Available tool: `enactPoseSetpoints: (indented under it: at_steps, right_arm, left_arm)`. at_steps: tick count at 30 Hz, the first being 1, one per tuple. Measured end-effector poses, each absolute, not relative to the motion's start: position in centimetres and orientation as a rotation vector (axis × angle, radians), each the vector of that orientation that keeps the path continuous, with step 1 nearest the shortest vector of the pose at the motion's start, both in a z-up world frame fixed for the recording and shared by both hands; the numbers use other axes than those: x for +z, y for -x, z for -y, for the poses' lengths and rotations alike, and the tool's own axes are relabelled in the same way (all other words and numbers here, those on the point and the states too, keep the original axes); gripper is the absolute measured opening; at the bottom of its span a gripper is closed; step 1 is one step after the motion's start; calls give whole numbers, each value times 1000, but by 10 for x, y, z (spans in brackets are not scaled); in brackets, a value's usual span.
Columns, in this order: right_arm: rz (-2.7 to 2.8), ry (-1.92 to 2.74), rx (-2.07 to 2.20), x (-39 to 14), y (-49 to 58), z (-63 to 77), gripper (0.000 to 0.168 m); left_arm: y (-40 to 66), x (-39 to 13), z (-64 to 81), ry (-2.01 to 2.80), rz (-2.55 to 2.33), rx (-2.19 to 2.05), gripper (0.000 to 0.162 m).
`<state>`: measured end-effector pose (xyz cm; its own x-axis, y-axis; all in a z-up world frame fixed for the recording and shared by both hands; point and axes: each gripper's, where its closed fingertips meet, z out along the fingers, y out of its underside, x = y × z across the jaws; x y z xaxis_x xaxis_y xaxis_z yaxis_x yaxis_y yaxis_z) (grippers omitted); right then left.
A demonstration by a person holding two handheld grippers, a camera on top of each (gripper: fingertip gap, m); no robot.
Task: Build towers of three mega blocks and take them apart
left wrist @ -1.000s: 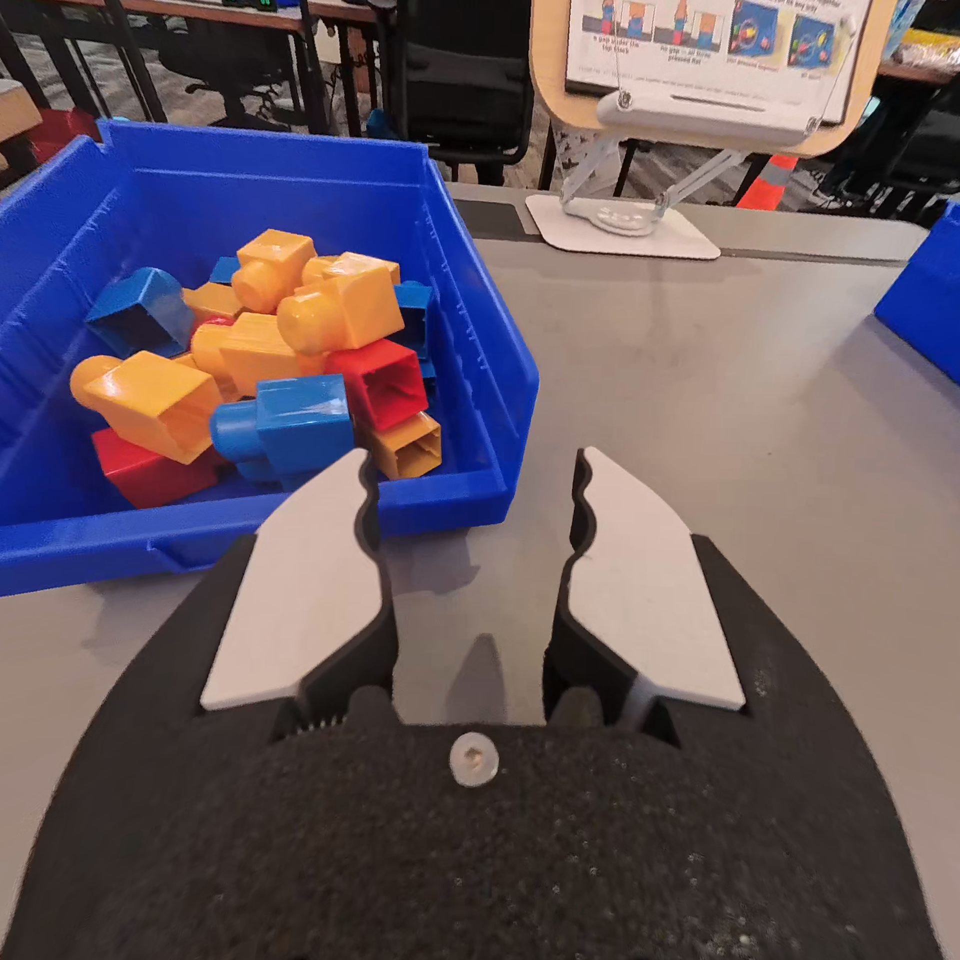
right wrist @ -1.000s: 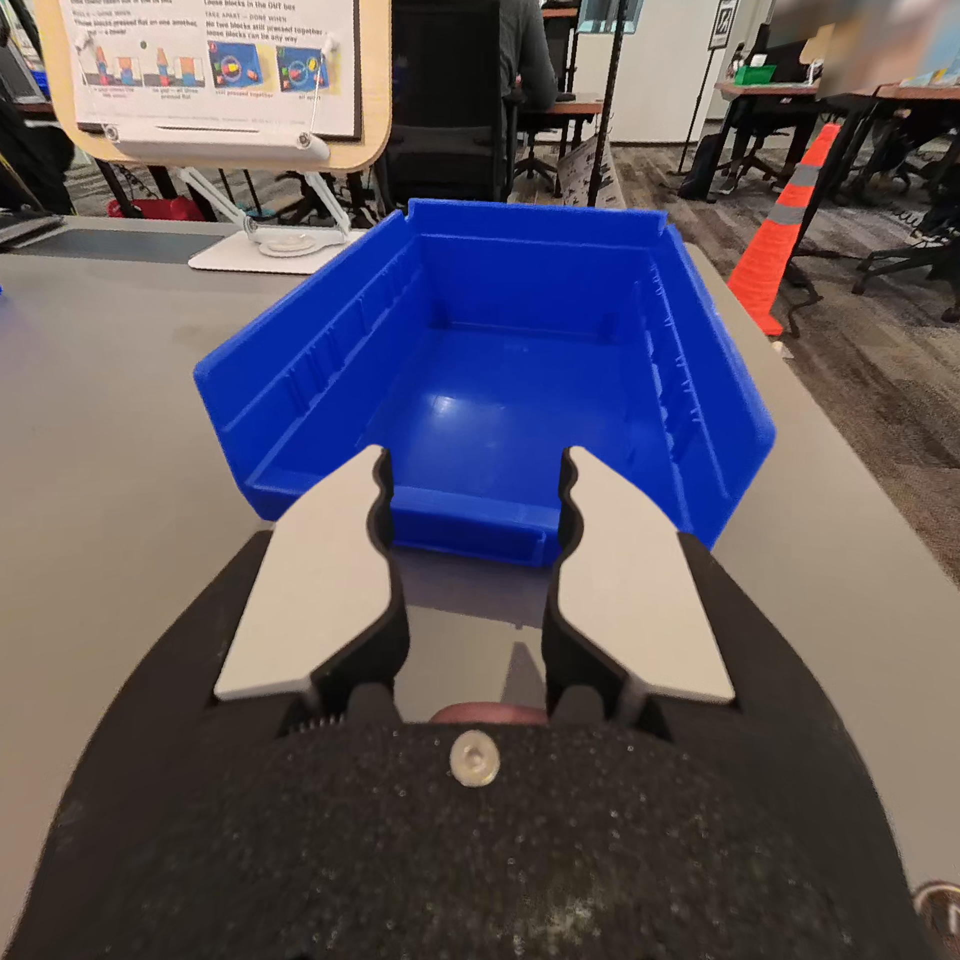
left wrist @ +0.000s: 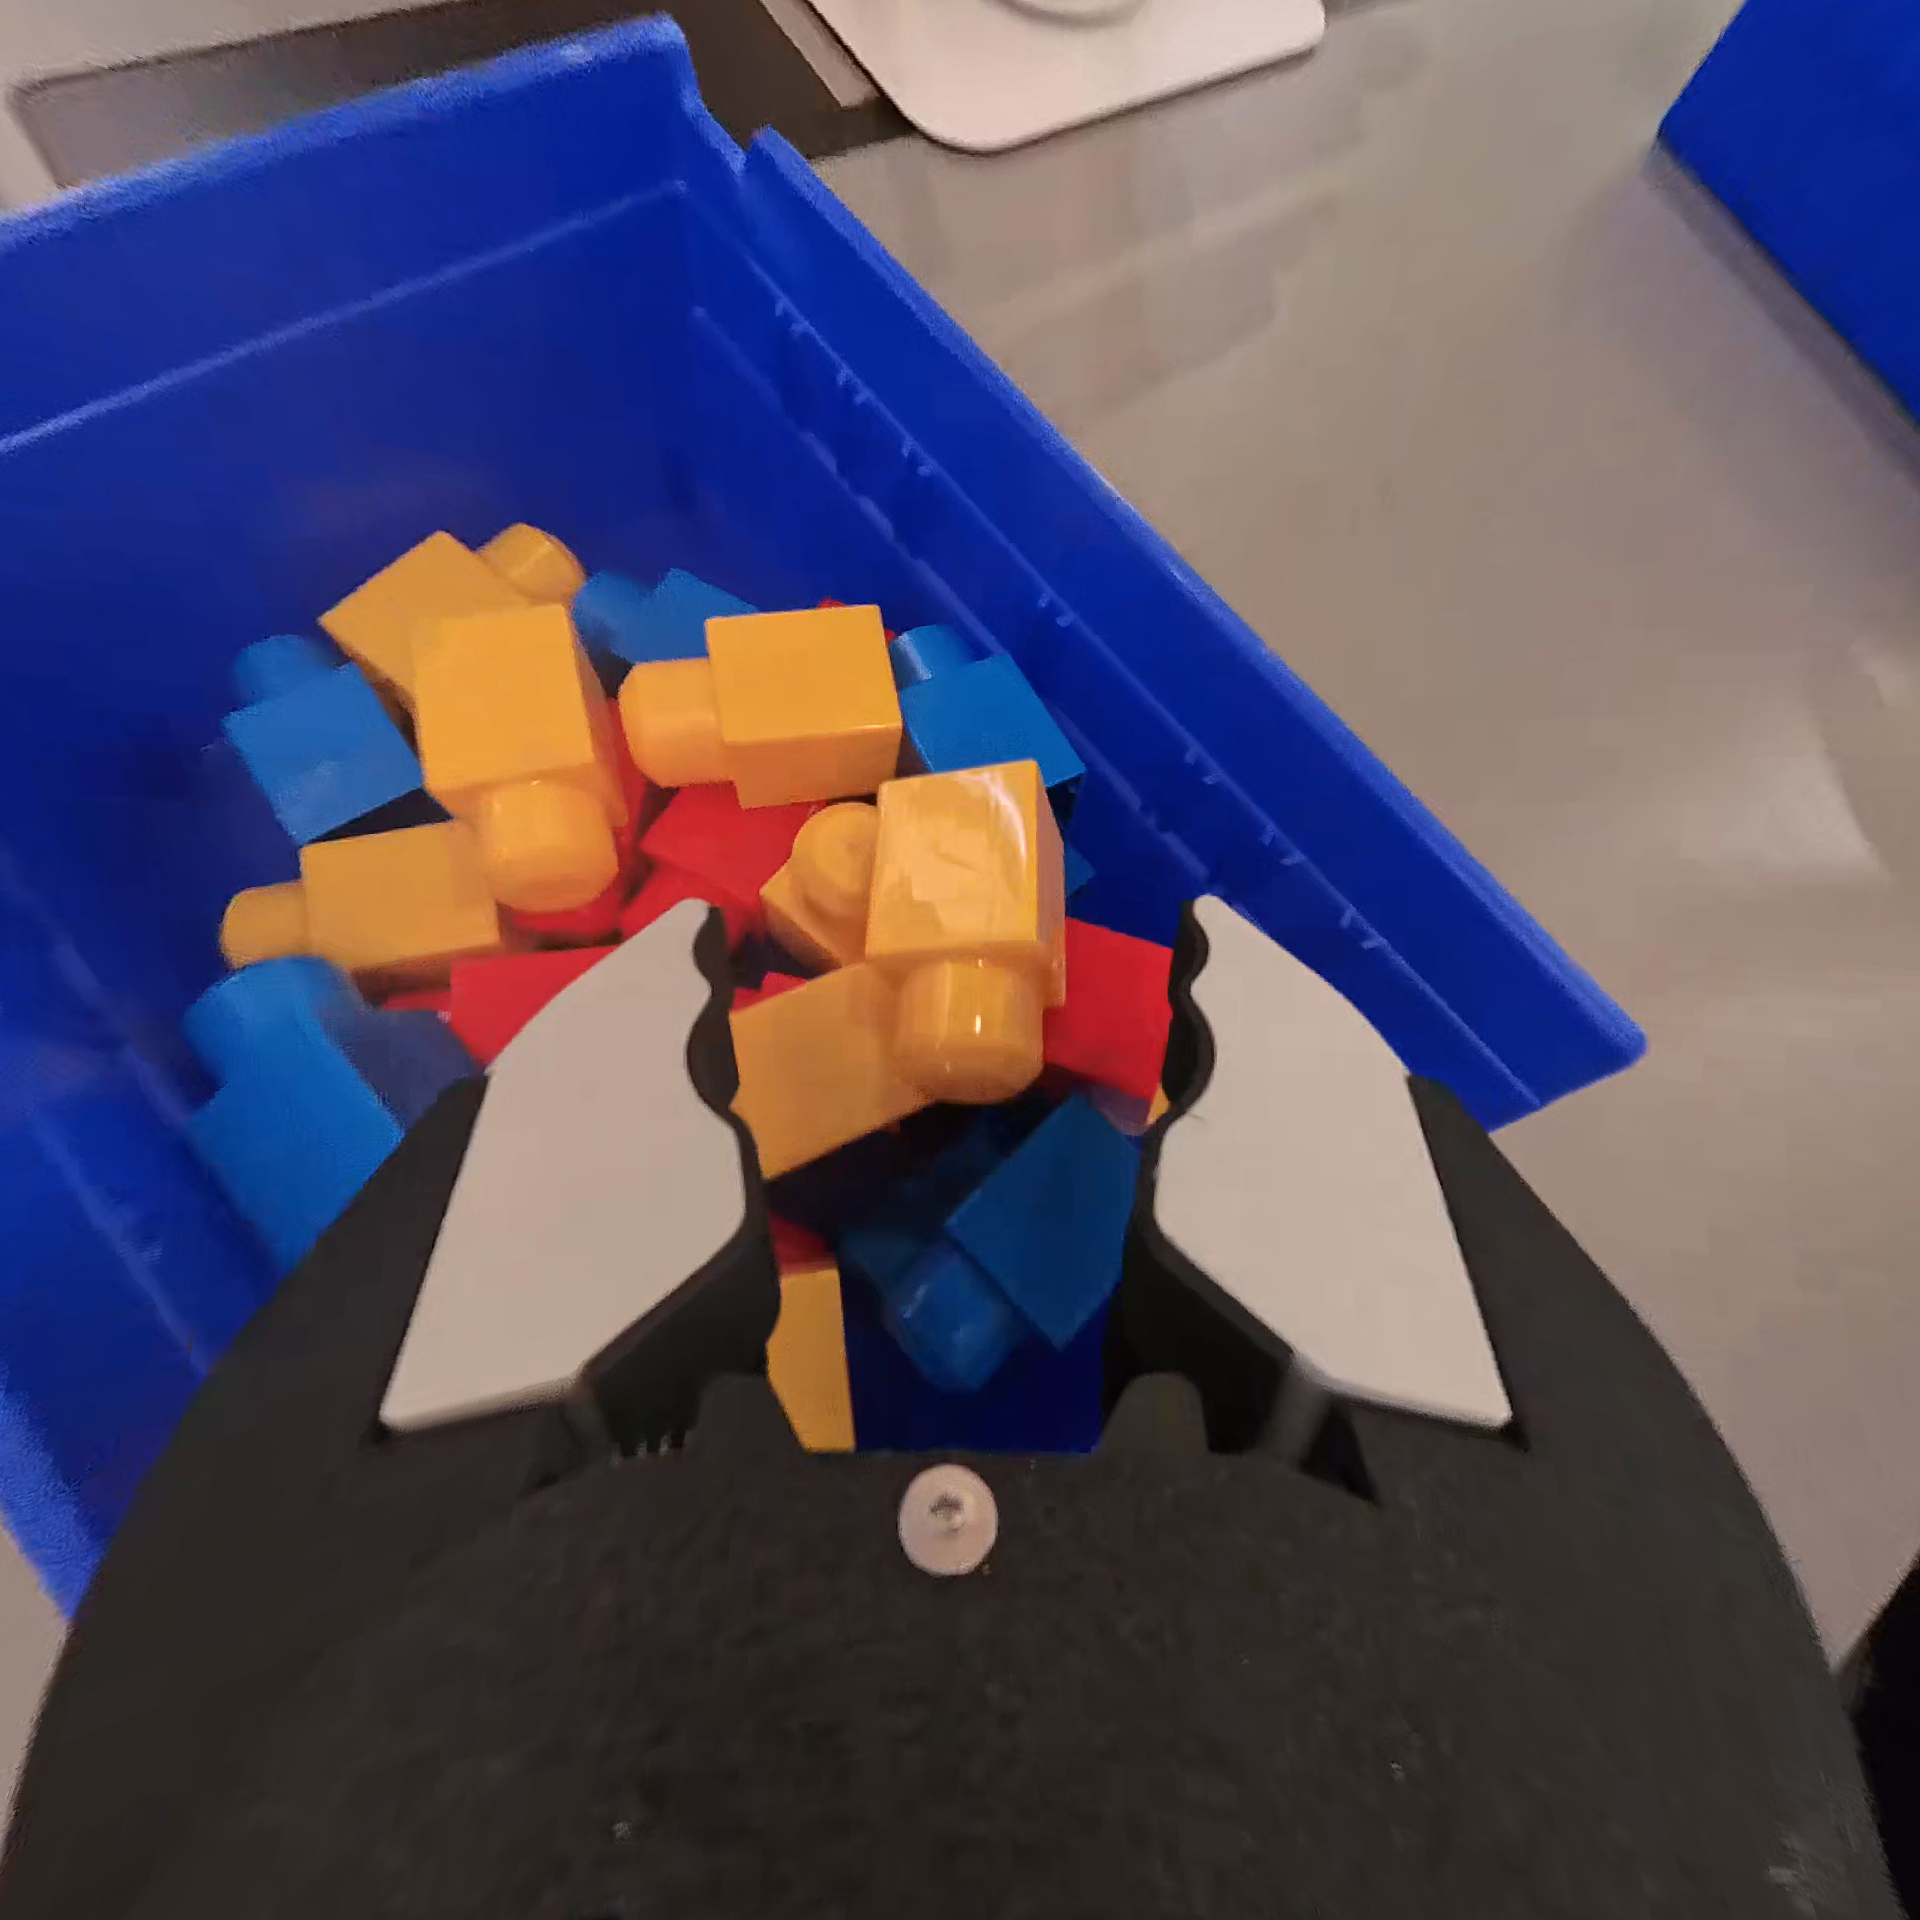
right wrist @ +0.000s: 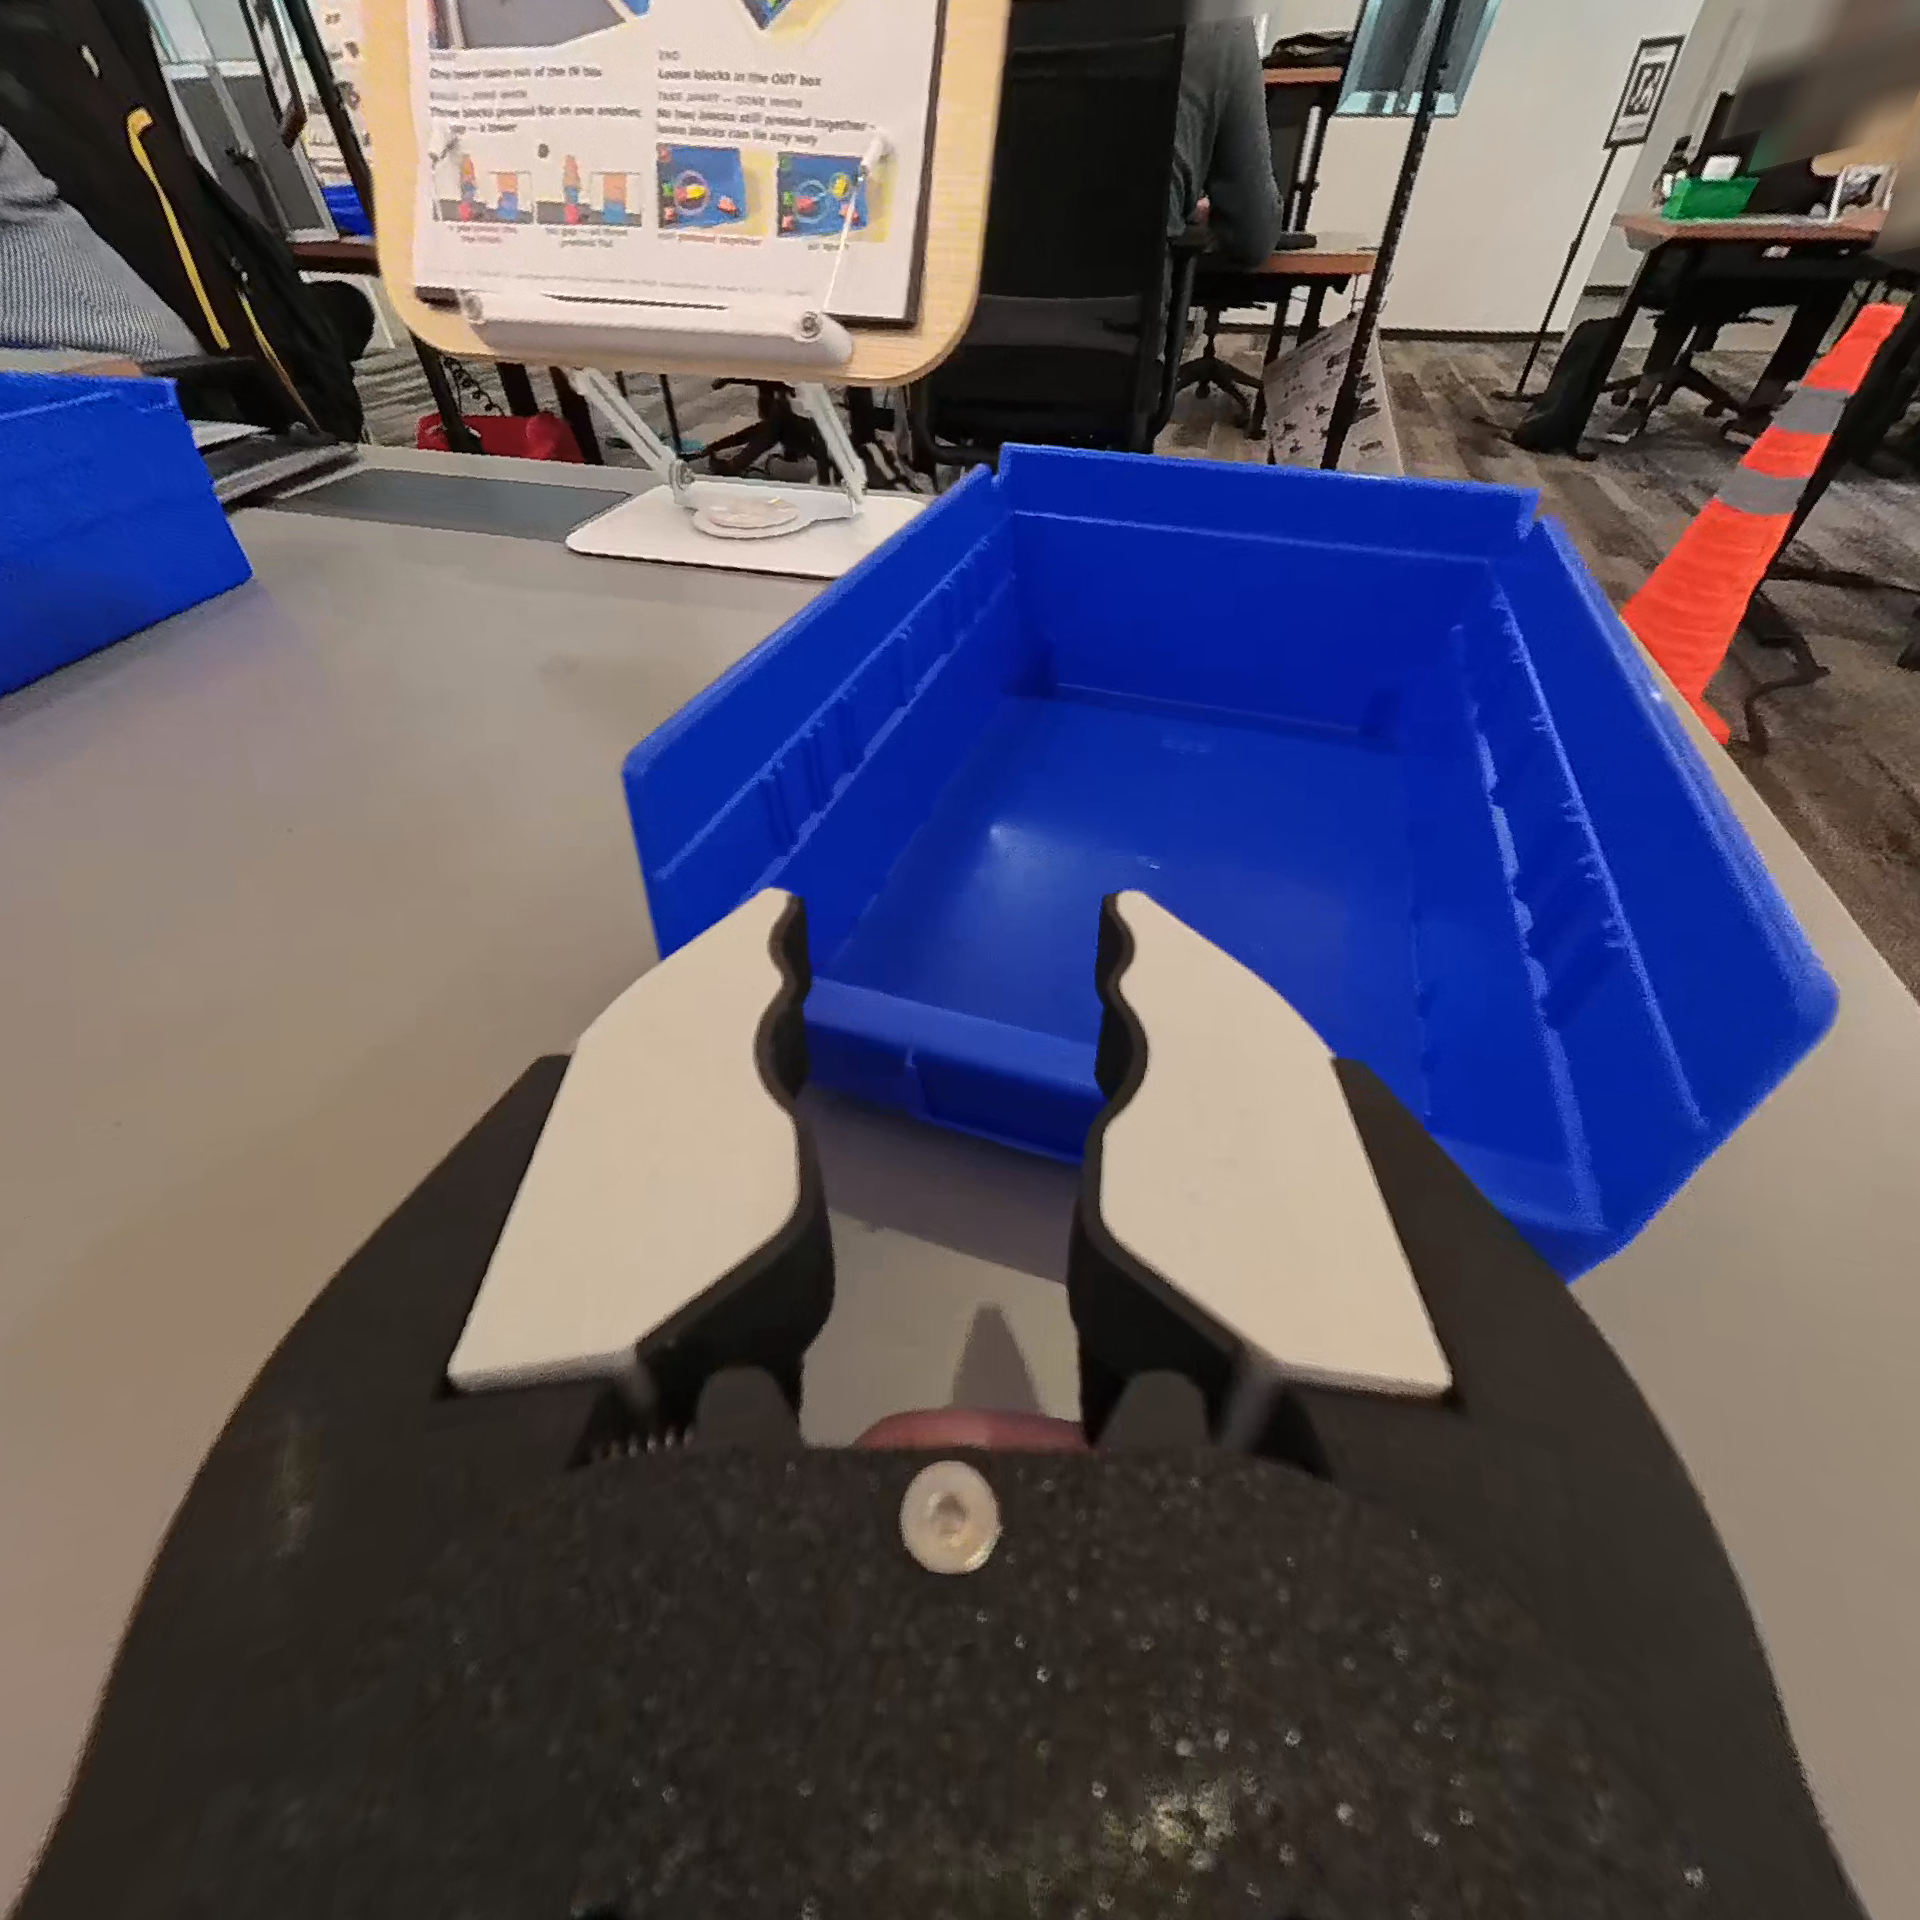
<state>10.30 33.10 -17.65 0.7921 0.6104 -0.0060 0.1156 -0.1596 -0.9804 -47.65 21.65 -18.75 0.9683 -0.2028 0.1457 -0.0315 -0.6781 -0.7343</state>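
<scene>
left gripper spread over blue bin of mega blocks, right gripper spread before second bin, printed instruction sheet behind

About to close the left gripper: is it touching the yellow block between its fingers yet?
Cannot tell. In the left wrist view the left gripper is open over the bin, framing the yellow block, but the view looks straight down, hiding any height gap.

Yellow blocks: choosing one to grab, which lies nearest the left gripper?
The yellow block lying between the open left gripper fingertips; other yellows sit farther back.
</scene>
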Motion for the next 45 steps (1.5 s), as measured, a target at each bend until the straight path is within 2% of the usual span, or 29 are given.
enactPoseSetpoints:
  at_steps: [1, 2, 4, 8, 14, 18, 21, 24, 31, 38, 45]
  right_arm:
    - [589, 1693, 475, -176, -100, -330, 52]
    - [604, 1684, 473, -175, -97, -328, 52]
    - [637, 1664, 474, -173, -89, -325, 51]
    - [717, 1590, 507, -162, -63, -311, 50]
    - [972, 1474, 718, -145, 16, -275, 50]
    - [1182, 1412, 845, -139, 69, -253, 52]
    - [1287, 1343, 831, -136, 99, -252, 53]
    - [1306, 1340, 860, -136, 116, -251, 53]
    - [1309, 1374, 887, -153, 111, -243, 52]
    - [1285, 1404, 900, -157, 97, -244, 52]
    - [1299, 1409, 886, -164, 86, -243, 52]
  left_arm:
    - [475, -192, -220, 2335, -183, -297, 78]
    - [473, -196, -222, 2366, -212, -323, 69]
    - [465, -204, -219, 2420, -287, -383, 38]
    - [466, -200, -213, 2436, -334, -407, 38]
    - [465, -152, -209, 2395, -491, -469, 38]
    - [435, -112, -225, 2327, -699, -436, 37]
    - [395, -107, -241, 2337, -880, -402, 38]
    - [356, -130, -261, 2428, -1094, -327, 38]
    - [306, -216, -308, 2752, -1702, 140, 38]
    - [275, -238, -355, 2818, -1981, 528, 38]
    - [260, -252, -368, 2830, -2055, 593, 38]
